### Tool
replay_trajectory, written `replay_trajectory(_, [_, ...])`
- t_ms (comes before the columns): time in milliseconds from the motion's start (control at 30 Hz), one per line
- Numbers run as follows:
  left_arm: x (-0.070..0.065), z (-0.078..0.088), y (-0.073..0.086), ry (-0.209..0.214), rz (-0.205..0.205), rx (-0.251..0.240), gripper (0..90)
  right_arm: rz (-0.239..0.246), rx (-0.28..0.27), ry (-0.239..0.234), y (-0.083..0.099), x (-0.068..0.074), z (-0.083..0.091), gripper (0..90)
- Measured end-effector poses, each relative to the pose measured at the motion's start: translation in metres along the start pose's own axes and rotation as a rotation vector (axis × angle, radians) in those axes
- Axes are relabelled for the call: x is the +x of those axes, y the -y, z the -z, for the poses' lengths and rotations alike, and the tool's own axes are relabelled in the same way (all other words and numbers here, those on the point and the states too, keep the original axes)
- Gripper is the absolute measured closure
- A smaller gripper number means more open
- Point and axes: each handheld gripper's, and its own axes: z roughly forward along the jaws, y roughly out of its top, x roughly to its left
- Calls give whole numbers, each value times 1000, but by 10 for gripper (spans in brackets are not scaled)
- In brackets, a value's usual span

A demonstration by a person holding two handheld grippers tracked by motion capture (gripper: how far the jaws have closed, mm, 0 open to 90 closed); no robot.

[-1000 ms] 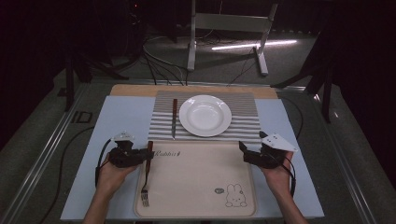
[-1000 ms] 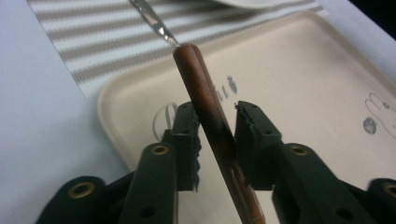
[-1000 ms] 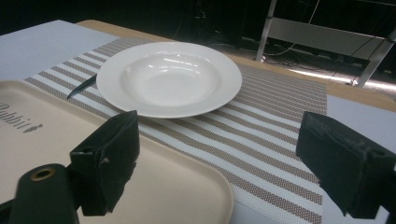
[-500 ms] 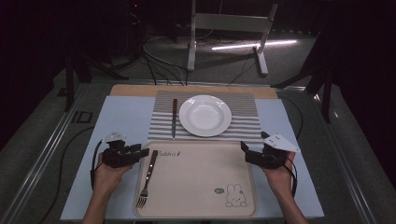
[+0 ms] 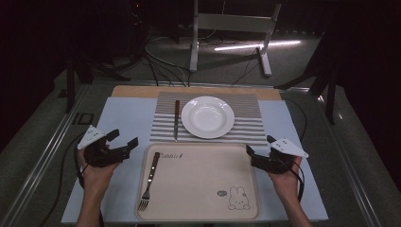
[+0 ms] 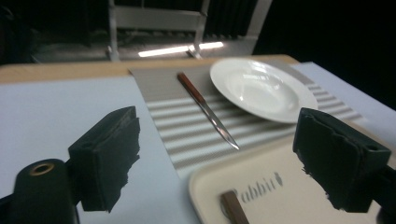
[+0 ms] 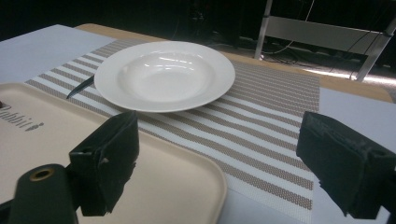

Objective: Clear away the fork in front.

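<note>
A beige tray [image 5: 198, 208] printed with a rabbit lies at the near edge of the table. A fork [image 5: 149, 180] with a brown handle rests along its left side. Behind the tray a white plate [image 5: 207, 116] sits on a striped placemat [image 5: 246, 120], with a brown-handled knife [image 5: 176, 118] to its left. My left gripper [image 5: 125, 141] hovers left of the tray, open and empty. At the tray's right edge my right gripper [image 5: 249, 152] stands open, also empty. The left gripper view shows the knife [image 6: 205, 108], the plate [image 6: 259, 88] and the fork's handle end [image 6: 233, 207].
A pale blue mat [image 5: 127, 118] covers the table under the tray and placemat. A wooden strip [image 5: 137, 91] runs along the far edge. Metal stand legs [image 5: 227, 28] and cables lie on the floor beyond. Metal rails flank the table.
My left gripper let go of the fork on the tray's left side and drew back leftward, off the tray. The right gripper barely moved.
</note>
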Motion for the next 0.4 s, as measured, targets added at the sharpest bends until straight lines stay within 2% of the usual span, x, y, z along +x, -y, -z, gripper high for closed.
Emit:
replay_trajectory(100, [3, 6, -4, -23, 4, -38, 89, -9, -4, 0, 3, -2, 4, 134])
replay_trajectory(200, [5, 10, -6, -47, 1, -80, 60, -51, -12, -16, 6, -5, 8, 134])
replay_trajectory(400, [9, 17, -4, -82, -13, -113, 15, -68, -31, 2, 15, -9, 22, 135])
